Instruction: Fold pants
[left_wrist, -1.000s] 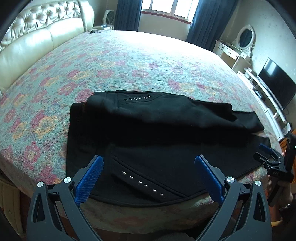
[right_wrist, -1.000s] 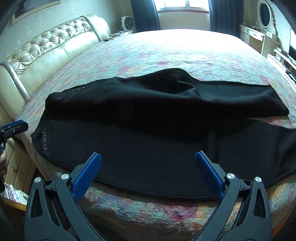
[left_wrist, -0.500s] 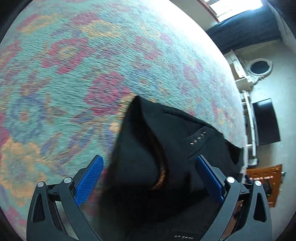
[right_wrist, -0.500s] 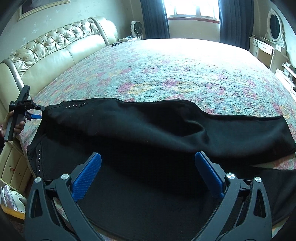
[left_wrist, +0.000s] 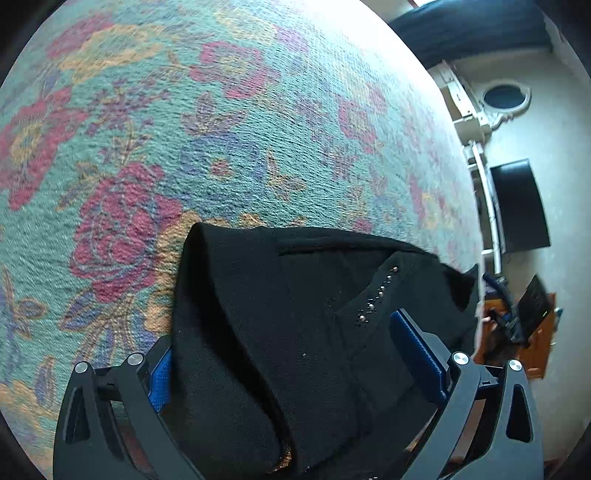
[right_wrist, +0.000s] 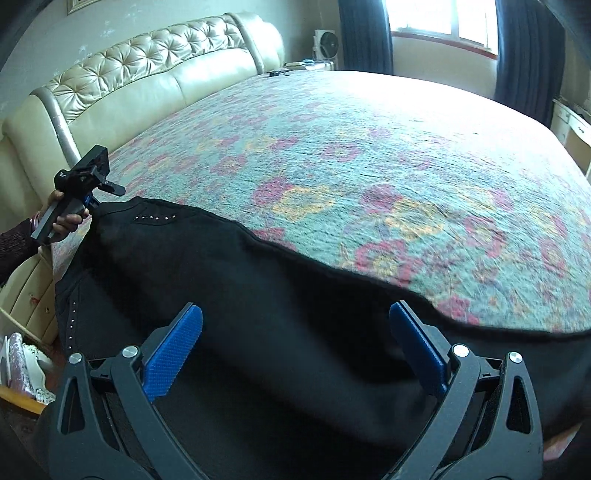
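Floral bedspread (right_wrist: 369, 155) under black pants (right_wrist: 258, 295) — both grippers' fingers (right_wrist: 173, 350) spread wide, gripping nothing.

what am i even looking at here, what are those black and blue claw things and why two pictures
Those claws are hand-held grippers, one in each of a person's hands; there is no robot arm. Each carries a wide-angle camera looking along its two blue-padded fingers, so you get one picture per gripper.

The left wrist view shows the left gripper with its fingers spread either side of the waistband corner of the black pants. The fingers have not closed on it.

The right wrist view shows the right gripper open above the pants' middle. At its left edge you see the person's hand holding the left gripper.

The pants lie on a bed with a floral bedspread.
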